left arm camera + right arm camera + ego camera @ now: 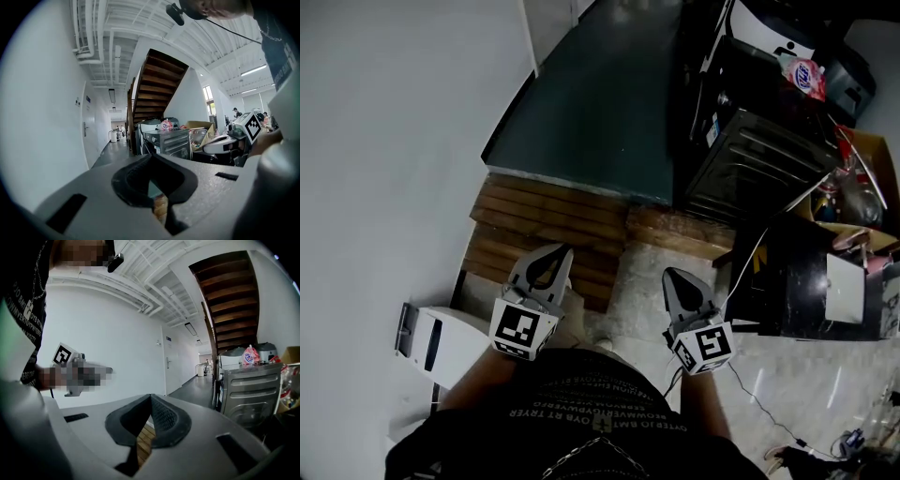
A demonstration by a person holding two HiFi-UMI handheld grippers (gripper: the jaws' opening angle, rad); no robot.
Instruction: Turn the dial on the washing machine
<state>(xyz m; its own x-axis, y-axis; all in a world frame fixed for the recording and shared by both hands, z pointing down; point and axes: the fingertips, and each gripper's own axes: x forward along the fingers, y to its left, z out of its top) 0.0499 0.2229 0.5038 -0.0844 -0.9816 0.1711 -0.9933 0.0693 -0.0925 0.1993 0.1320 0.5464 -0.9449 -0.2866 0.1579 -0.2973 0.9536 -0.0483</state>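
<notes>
— Which way does the washing machine lie from the grippers?

— Ahead and off to the right. I take it to be the white box (230, 358) under the pink bag (804, 77), behind the steel oven (750, 164). It is well apart from both grippers.

— Which hand is nearer?

— The right gripper (669, 274), since the row of appliances stands on that side. The left gripper (567, 250) hangs over the wooden steps (534, 220), nearer the white wall.

— How does that row run?

— Its long axis runs away from the person along the dark floor (600, 94), and the fronts face across that floor. Both grippers point along it, not at the fronts. So the coming move looks like a walk forward followed by a turn to the right.

— Can you see the dial?

— No, it is too small and too far off to make out in any view.

— And the jaws?

— On both grippers the tips are together with nothing between them. Only floor and wood show through the gap behind the tips. In my judgement whichever hand takes the dial has to spread its jaws first, and the right one looks better placed.
</notes>
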